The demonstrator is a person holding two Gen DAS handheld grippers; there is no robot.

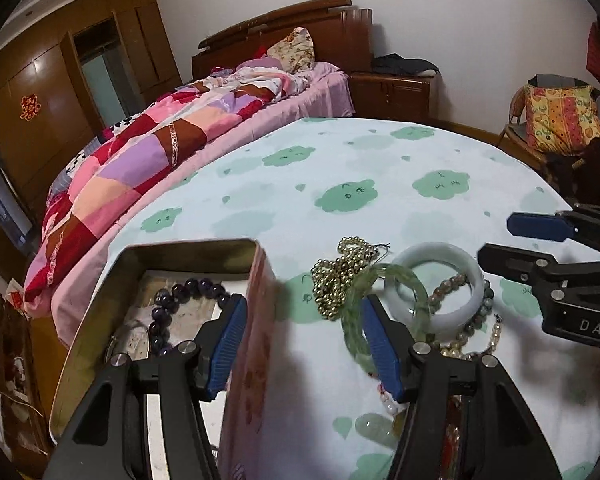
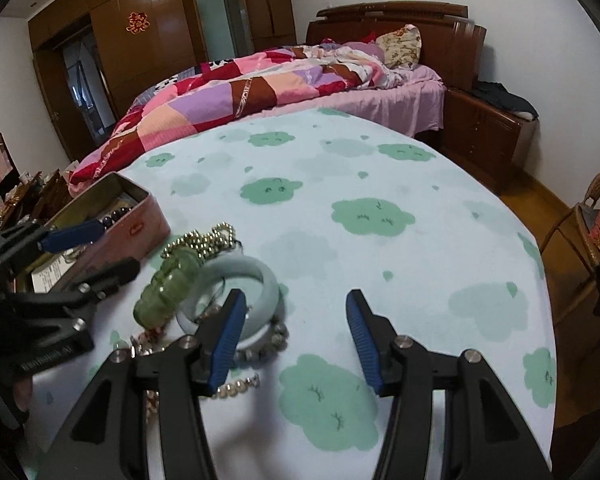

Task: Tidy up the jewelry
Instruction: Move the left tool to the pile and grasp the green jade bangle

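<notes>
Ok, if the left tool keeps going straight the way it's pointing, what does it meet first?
Probably the near wall of the open tin, which sits between the left tool's open fingers. Depth is uncertain.

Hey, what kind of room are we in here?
Most likely a home bedroom: a bed with a patchwork quilt and wooden headboard, a nightstand beside it, and tall wooden wardrobes.

both wrist views look down and forward over the bench (image 1: 340, 168), close; they share the jewelry pile (image 2: 220, 300) and tin (image 1: 188, 248).
</notes>
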